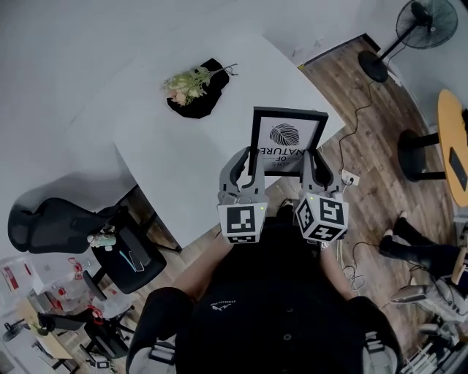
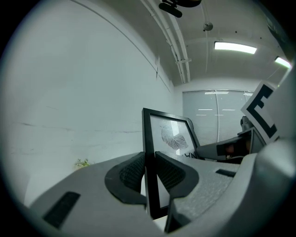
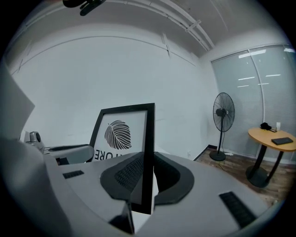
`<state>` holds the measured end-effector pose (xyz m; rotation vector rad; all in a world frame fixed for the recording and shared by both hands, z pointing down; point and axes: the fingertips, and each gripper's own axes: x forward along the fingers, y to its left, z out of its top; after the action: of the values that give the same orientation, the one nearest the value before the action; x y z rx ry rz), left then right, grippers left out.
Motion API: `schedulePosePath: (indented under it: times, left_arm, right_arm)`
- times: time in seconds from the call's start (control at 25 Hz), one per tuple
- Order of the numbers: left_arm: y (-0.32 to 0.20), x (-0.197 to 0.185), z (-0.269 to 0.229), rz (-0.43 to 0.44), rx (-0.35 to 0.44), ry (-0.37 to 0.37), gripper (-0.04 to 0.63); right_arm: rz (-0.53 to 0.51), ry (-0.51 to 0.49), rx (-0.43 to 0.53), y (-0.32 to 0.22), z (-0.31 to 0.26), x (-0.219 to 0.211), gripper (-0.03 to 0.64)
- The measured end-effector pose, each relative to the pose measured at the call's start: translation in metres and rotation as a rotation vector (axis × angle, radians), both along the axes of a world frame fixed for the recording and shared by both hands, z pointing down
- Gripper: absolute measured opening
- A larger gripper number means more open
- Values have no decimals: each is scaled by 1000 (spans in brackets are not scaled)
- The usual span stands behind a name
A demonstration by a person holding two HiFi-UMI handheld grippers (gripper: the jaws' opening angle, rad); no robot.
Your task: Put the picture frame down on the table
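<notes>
A: Where is the picture frame (image 1: pixel 287 140)?

B: Held up between both tools, above the near right corner of the white bench (image 1: pixel 183 146). Black border, white print: a leaf with lettering beneath it. The printed face is turned toward the person.

A: Left tool (image 1: pixel 245 162)?

B: Clamped on the frame's left rail. In the left gripper view the black rail runs straight up between the two ribbed pads, and both pads press against it. No gap shows on either side.

A: Right tool (image 1: pixel 313 162)?

B: Same on the opposite rail. In the right gripper view the jaws are closed on the frame's right edge, seen edge-on, with the leaf print off to its left. The grip sits low on the rail, near the bottom corner.

A: Frame standing or lying?

B: Close to upright, top edge away from the person. From the head view, the lower edge is hidden behind the two tools, so I cannot tell whether it touches the bench. It is not lying flat.

A: Anything else on the bench?

B: A bunch of flowers (image 1: pixel 189 82) on a black cloth (image 1: pixel 201 102) toward the far side, well apart from the frame. The surface between them is bare.

A: Surroundings?

B: Wood floor (image 1: pixel 365 95) to the right, with a standing fan (image 1: pixel 420 22) at the far corner. A black office chair (image 1: pixel 44 219) sits left of the bench.
</notes>
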<state>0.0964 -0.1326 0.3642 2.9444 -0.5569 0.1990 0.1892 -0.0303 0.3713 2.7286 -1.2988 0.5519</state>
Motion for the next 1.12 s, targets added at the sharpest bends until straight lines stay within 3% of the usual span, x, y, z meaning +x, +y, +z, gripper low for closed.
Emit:
schedulePosePath:
  times: [0.6,1.12]
  left_arm:
    - [-57,-36,7,-278,-27,-17,74]
    - [-69,-11,25,-530,-76,-52,74]
  right_arm:
    - [-283,-20,-18,-87,8,-11,66]
    - [-548,-54,-69,-135,27,29,66]
